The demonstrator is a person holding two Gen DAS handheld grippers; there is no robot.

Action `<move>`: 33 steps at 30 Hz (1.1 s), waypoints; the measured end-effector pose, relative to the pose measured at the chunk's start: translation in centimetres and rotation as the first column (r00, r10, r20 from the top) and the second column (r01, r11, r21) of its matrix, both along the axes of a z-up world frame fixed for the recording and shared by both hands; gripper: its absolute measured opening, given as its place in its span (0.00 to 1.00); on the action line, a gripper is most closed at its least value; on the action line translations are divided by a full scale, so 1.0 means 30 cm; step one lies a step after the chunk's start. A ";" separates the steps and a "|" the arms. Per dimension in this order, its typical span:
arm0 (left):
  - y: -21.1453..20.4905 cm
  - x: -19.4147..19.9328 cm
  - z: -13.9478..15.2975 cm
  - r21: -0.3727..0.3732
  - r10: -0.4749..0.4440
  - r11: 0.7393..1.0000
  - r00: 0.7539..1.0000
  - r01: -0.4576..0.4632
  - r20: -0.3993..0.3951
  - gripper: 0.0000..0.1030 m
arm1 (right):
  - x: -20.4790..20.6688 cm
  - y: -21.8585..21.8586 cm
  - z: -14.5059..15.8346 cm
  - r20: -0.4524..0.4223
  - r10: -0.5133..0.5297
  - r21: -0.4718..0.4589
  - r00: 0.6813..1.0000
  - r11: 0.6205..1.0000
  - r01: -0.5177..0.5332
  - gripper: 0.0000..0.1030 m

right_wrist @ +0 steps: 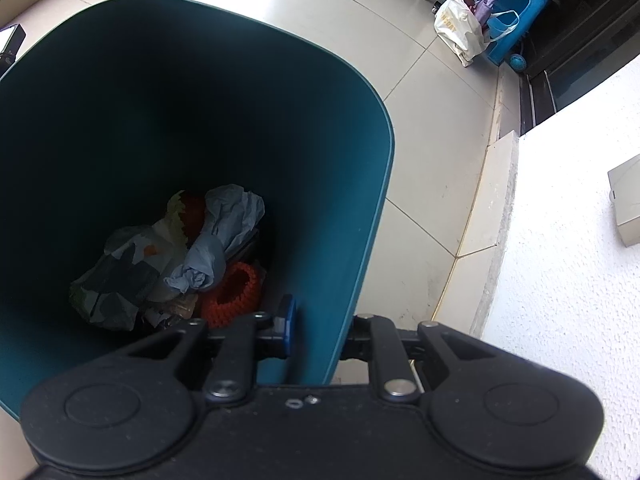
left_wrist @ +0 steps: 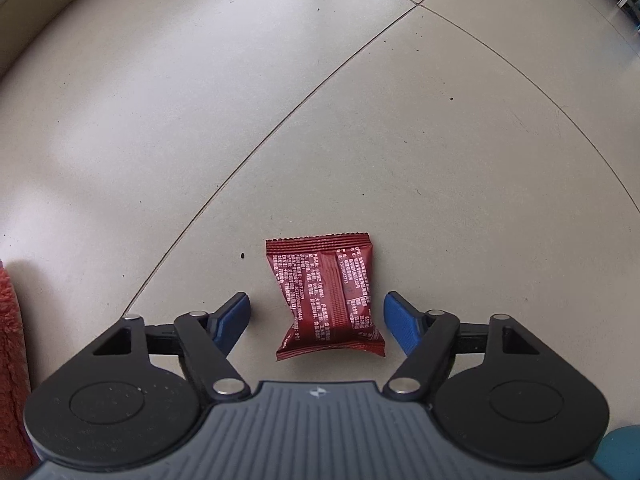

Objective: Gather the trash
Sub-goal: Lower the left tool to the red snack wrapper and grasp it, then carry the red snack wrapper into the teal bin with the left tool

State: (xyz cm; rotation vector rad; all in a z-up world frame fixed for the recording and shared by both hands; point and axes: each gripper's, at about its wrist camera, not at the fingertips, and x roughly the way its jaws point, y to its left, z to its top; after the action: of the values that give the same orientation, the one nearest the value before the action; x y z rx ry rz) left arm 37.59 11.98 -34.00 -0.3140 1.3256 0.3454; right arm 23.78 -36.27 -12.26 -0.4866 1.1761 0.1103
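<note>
A red snack wrapper (left_wrist: 325, 280) with white print lies flat on the beige tile floor. My left gripper (left_wrist: 316, 304) points down over it, open, one blue pad on each side of the wrapper's near half with a gap on both sides. My right gripper (right_wrist: 320, 328) is shut on the near wall of a teal trash bin (right_wrist: 200, 100). Its left blue finger (right_wrist: 288, 326) is inside the bin; the other finger is hidden outside the wall. At the bottom of the bin lie crumpled grey paper (right_wrist: 224, 240), plastic bags and an orange knitted piece (right_wrist: 236, 296).
A fuzzy orange-red cloth (left_wrist: 8, 360) lies at the left edge beside my left gripper. A white wall (right_wrist: 560, 280) with a raised tiled kerb stands right of the bin. Farther back are a white bag (right_wrist: 460, 32) and a blue stool (right_wrist: 516, 4).
</note>
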 end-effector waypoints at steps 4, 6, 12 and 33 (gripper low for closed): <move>0.014 -0.010 0.027 -0.004 0.000 1.000 1.000 0.000 -0.004 0.37 | -0.001 -0.002 -0.002 0.002 0.000 0.004 1.000 1.000 0.000 0.17; 0.017 -0.019 0.037 0.001 0.005 1.000 1.000 -0.005 -0.003 0.37 | -0.003 -0.004 -0.002 0.004 -0.001 0.008 1.000 1.000 0.001 0.17; -0.019 -0.051 0.109 0.033 -0.023 0.999 1.000 0.023 0.006 0.37 | -0.005 -0.018 0.004 0.009 -0.013 0.032 1.000 0.999 0.013 0.15; -0.541 -0.267 0.886 0.050 -0.367 0.930 0.908 0.365 0.203 0.37 | -0.049 -0.100 0.116 0.048 -0.087 0.203 0.995 0.976 0.076 0.06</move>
State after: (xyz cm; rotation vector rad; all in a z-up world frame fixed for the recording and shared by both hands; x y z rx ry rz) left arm 29.57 -4.25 -7.42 -0.0831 1.1443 0.0007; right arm 22.30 -39.28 -8.78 -0.2611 1.1146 0.1427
